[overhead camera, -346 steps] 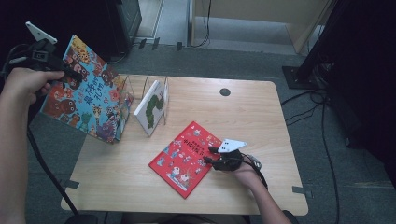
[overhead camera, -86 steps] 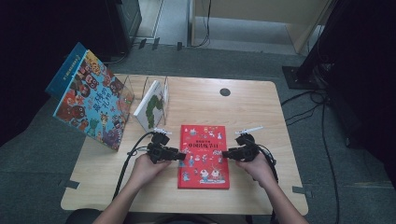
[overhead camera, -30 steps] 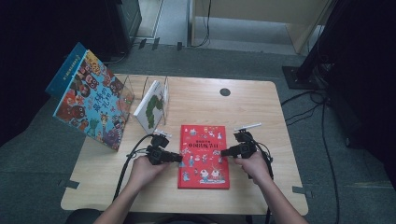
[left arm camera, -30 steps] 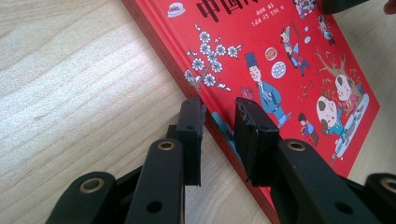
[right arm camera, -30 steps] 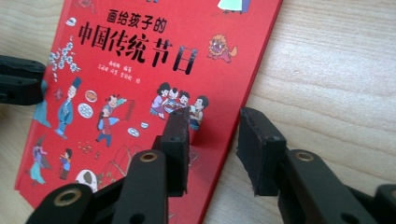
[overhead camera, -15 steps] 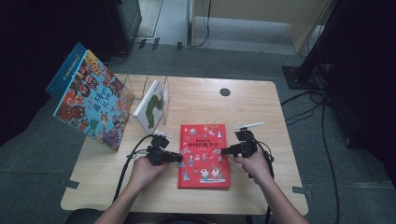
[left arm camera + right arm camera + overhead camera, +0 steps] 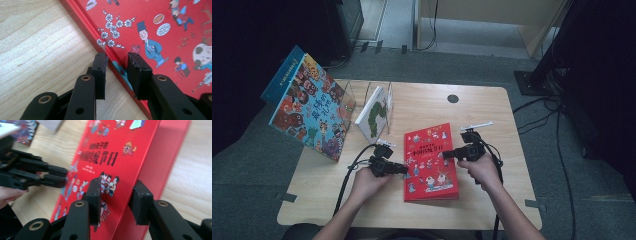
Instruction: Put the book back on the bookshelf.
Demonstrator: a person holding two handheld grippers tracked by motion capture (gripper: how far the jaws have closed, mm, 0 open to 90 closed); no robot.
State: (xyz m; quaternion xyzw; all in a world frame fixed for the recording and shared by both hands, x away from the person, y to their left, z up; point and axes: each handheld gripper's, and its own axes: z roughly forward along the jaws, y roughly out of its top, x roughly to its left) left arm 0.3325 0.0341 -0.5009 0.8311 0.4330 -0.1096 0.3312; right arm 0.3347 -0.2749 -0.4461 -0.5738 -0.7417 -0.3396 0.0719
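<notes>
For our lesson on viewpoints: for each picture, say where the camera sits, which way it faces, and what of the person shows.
High view: above the person's side of the table, facing forward and down; both forearms, left gripper and right gripper show.
Left gripper view: on that gripper, looking along its fingers at the red book's edge.
Right gripper view: on that gripper, fingers astride the book's raised cover; the other gripper beyond.
Shared: all see the red book.
</notes>
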